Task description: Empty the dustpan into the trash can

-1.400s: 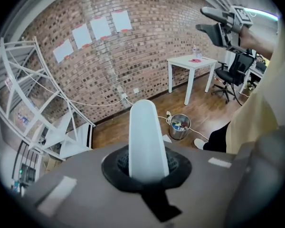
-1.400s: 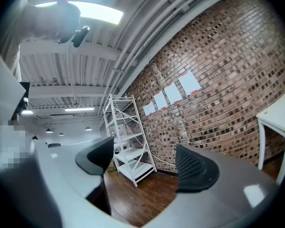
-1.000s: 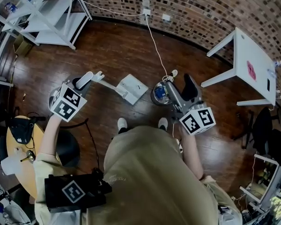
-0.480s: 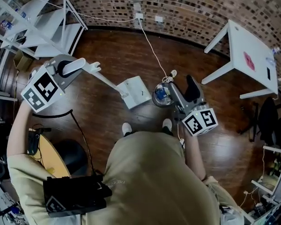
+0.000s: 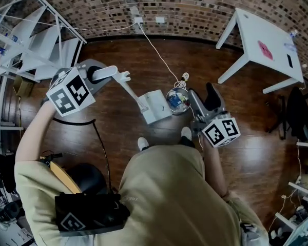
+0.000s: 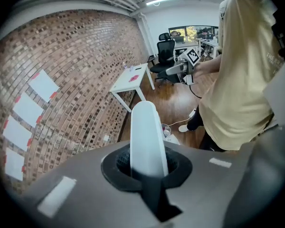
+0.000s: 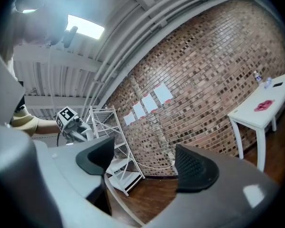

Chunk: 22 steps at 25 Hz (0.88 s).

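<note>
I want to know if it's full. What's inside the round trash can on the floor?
Inside the trash can some rubbish shows, with blue and pale bits on top. Whatever lies under those bits, and the can's bottom, is covered. The dustpan is right beside it.

The dustpan (image 5: pixel 157 106) is smooth white plastic. The floor (image 5: pixel 118 60) is dark polished wood (light gleams off its planks), and the wall (image 5: pixel 195 9) is rough matt brick.

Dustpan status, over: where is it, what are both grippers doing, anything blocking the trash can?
Left gripper shut on the dustpan, by its handle. Right gripper open, beside trash can. Dustpan right next to can. White cable behind can, not blocking.
</note>
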{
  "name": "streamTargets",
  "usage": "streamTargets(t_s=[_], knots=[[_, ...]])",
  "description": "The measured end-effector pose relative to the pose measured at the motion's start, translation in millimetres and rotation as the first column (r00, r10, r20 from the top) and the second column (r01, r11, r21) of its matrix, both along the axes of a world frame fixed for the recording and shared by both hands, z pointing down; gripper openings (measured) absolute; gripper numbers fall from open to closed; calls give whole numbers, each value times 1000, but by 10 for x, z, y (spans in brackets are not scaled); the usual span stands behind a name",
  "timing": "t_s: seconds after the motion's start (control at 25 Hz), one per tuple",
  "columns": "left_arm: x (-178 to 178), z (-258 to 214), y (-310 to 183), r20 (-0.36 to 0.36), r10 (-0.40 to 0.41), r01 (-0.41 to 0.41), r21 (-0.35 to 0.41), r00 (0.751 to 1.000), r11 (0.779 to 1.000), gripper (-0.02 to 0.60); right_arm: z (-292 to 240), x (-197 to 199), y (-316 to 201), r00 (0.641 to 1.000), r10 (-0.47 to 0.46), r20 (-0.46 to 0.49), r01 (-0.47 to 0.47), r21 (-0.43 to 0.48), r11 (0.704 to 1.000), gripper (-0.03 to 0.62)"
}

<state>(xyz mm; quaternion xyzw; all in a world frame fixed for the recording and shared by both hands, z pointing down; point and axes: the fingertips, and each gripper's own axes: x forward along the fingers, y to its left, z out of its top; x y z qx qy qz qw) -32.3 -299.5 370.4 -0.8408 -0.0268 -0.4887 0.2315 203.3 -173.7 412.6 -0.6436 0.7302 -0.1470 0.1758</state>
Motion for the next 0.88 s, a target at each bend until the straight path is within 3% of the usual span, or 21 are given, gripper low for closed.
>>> streamTargets(t_s=[0.48,0.88], knots=[[1049,768,2,90,-63,67,-47,994,997,21,203,587,401,987,140,80,-138,-29,990,382],[2527,830,-491,112,-32,22,85,993,996,28,408,914,609,964,194,182,-185,-62,981,365]])
